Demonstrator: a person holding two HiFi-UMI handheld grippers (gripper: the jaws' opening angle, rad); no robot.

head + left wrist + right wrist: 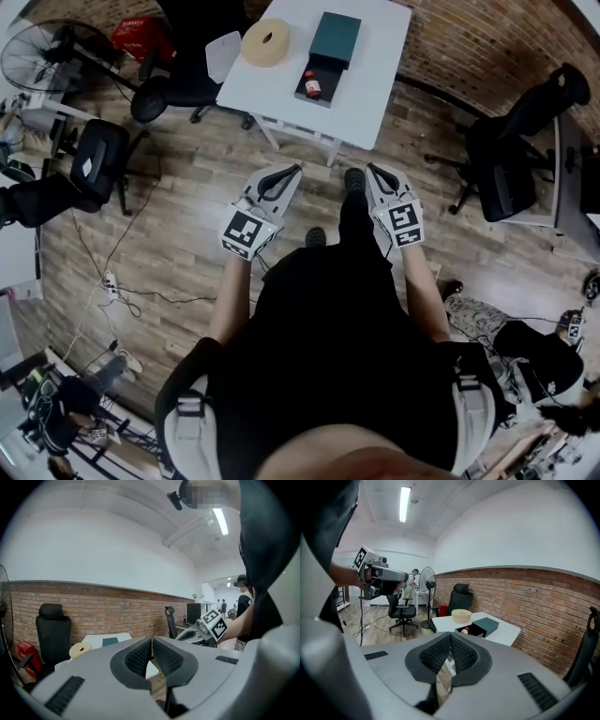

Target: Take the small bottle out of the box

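Note:
A small red bottle with a white cap (pixel 312 87) lies in the pulled-out black drawer of a dark teal box (pixel 335 39) on a white table (pixel 281 94). From the right gripper view the bottle (pixel 465 631) and the box (pixel 486 624) show ahead on that table (pixel 506 634). Both grippers hang over the wooden floor, well short of the table. My left gripper (pixel 292 171) is shut with nothing in it, as its own view (pixel 152 639) confirms. My right gripper (pixel 372 170) is also shut and empty (pixel 450 636).
A beige tape roll (pixel 265 42) and a white sheet (pixel 223 54) lie on the table's left part. Black office chairs (pixel 173 89) stand left of it, another chair (pixel 511 150) to the right. A fan (pixel 42 56) and floor cables (pixel 112 281) are at the left.

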